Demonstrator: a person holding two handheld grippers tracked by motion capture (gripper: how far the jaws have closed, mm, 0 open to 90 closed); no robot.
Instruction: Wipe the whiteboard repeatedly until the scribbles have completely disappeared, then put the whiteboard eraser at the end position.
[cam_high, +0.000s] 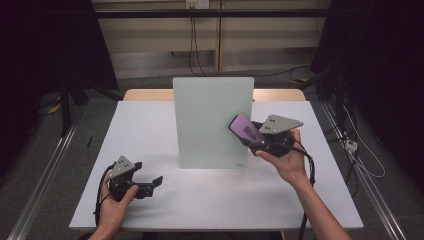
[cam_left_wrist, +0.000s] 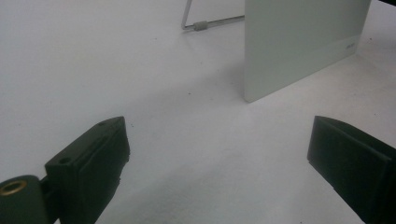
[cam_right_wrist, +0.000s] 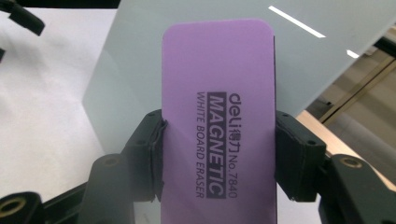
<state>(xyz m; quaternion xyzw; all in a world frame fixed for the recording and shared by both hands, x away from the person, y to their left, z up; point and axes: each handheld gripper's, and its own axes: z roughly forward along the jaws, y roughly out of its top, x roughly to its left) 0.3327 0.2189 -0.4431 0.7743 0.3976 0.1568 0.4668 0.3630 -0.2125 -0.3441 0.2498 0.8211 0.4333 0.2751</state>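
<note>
From the high view, the right claw (cam_high: 252, 136) is clamped on a purple whiteboard eraser (cam_high: 246, 128) and holds it up against the right part of the standing white board (cam_high: 212, 122). The eraser's long axis runs up and to the left, from the claw toward the board face. The left claw (cam_high: 150, 184) rests low on the white surface (cam_high: 150, 140), well apart from the board, with its jaws apart and nothing between them.

In the left gripper view, the two jaws stand wide open over the bare surface, and the board (cam_left_wrist: 299, 44) is ahead and to the right, with its wire stand (cam_left_wrist: 201, 24) behind.

In the right gripper view, the eraser (cam_right_wrist: 217, 126) is gripped by its two long sides, its length pointing straight away from the claw, and the board (cam_right_wrist: 140, 79) lies just behind it. Whether they touch, I cannot tell. I judge the right hand is the nearer one for wiping.
</note>
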